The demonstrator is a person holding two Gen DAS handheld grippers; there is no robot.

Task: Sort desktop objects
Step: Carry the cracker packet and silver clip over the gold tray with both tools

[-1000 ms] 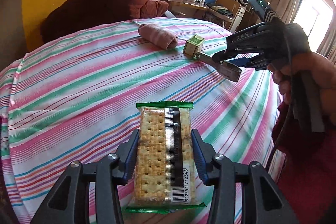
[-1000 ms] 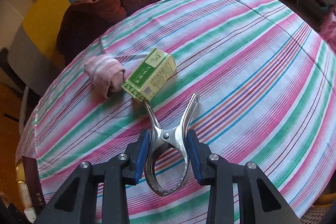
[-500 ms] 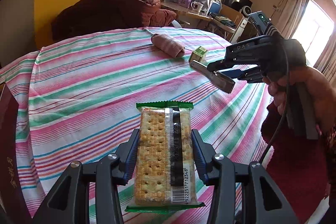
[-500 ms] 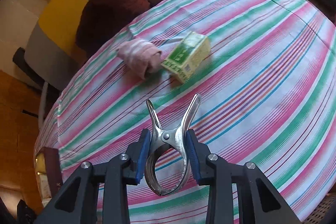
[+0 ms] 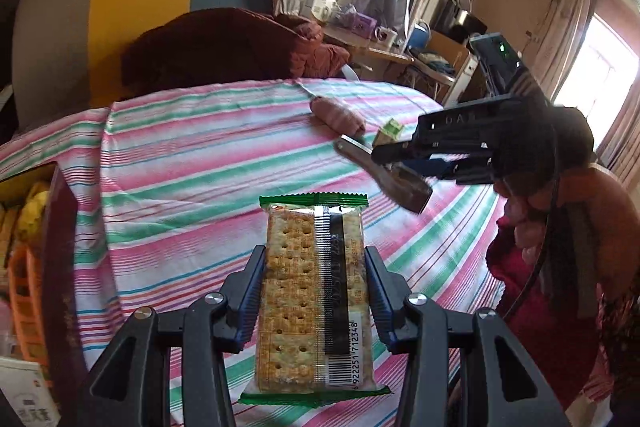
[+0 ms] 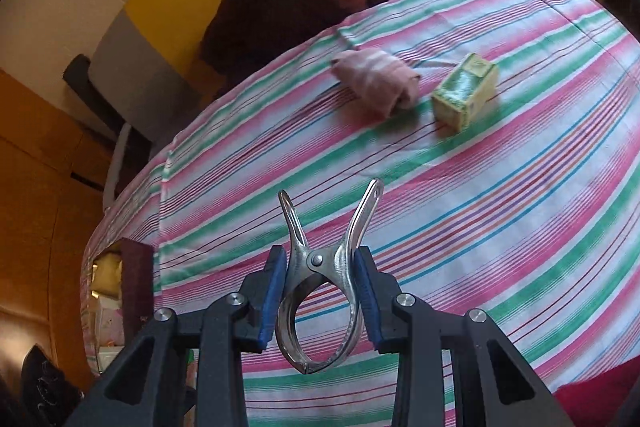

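My left gripper (image 5: 316, 291) is shut on a clear cracker packet (image 5: 312, 299) with green ends, held above the striped tablecloth (image 5: 192, 163). My right gripper (image 6: 320, 291) is shut on a metal spring clamp (image 6: 320, 287), its handles pointing away over the cloth. In the left wrist view the right gripper (image 5: 404, 163) hangs at the right with the clamp (image 5: 384, 171) in it, a hand (image 5: 532, 219) behind it. A rolled pink sock (image 6: 376, 79) and a small green box (image 6: 464, 95) lie side by side on the far part of the table.
A dark red box wall (image 5: 60, 267) stands at the table's left edge, with yellow and orange things (image 5: 24, 247) beyond it. A maroon coat (image 5: 224, 47) lies on a yellow and blue chair behind the table. A cluttered desk (image 5: 380, 47) is farther back.
Both grippers have drawn back and to the left from the sock and the green box, which now look smaller and farther. The dark red box at the left edge has come into view.
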